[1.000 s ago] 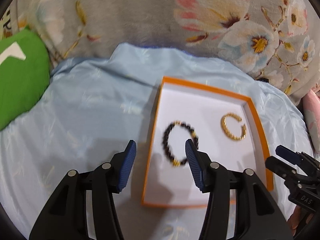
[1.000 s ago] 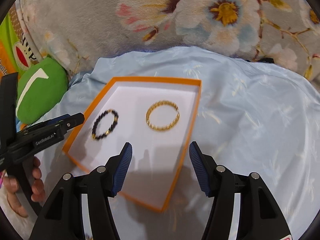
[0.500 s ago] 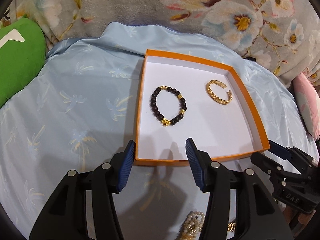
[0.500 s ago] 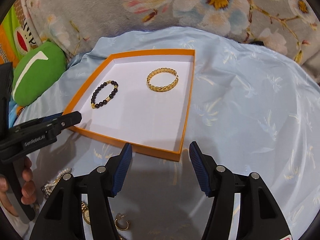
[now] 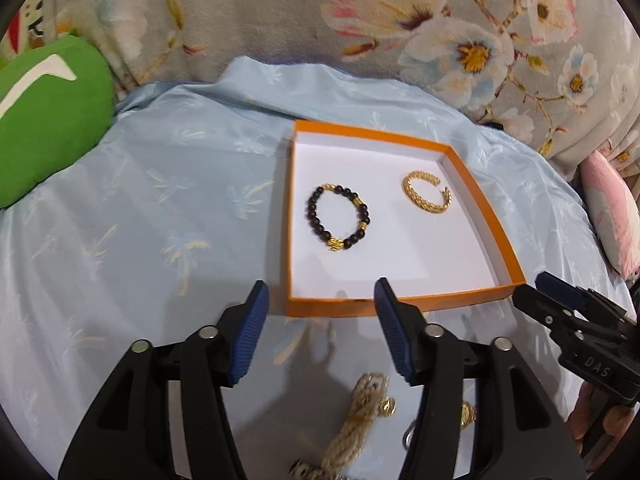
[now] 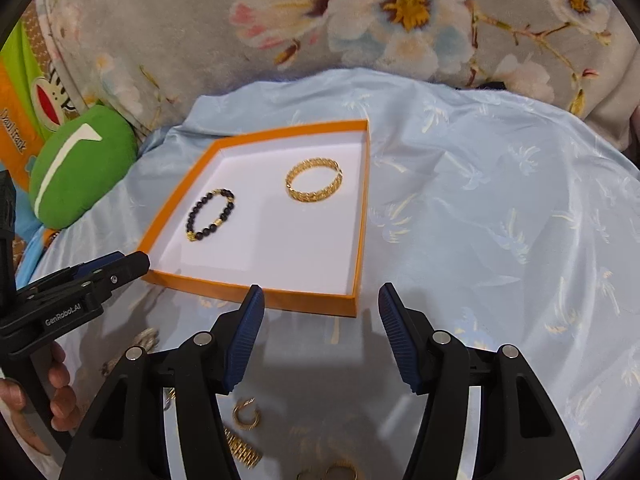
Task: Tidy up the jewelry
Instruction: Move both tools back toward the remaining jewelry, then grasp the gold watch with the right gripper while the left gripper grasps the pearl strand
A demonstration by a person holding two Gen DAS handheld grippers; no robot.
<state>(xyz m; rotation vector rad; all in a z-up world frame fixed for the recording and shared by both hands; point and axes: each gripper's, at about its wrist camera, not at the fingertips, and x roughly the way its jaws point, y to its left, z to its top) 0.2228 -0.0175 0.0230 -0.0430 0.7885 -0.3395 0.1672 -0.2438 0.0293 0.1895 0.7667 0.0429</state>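
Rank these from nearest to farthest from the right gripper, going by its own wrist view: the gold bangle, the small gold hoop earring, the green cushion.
From the right gripper:
1. Small gold hoop earring, just below its left finger.
2. Gold bangle, ahead in the orange box.
3. Green cushion, far left.

We found a shallow box [image 5: 478, 200] lying open on a cloth [image 5: 160, 208] spread over a patterned blanket [image 5: 248, 12], which rose behind it. Inside the box lay two pieces well apart: a beaded bracelet [image 5: 339, 217] to the left and a chain bangle [image 5: 426, 197] to the right, a little farther back. A cushion [image 5: 44, 120] sat at the cloth's left edge, well clear of the box. In front of the box, on the cloth, loose jewelry lay in a cluster: a pearl strand [image 5: 362, 416] seen from the left wrist, and a hoop earring [image 6: 247, 413] with a ribbed band [image 6: 242, 450] just before it, seen from the right wrist.
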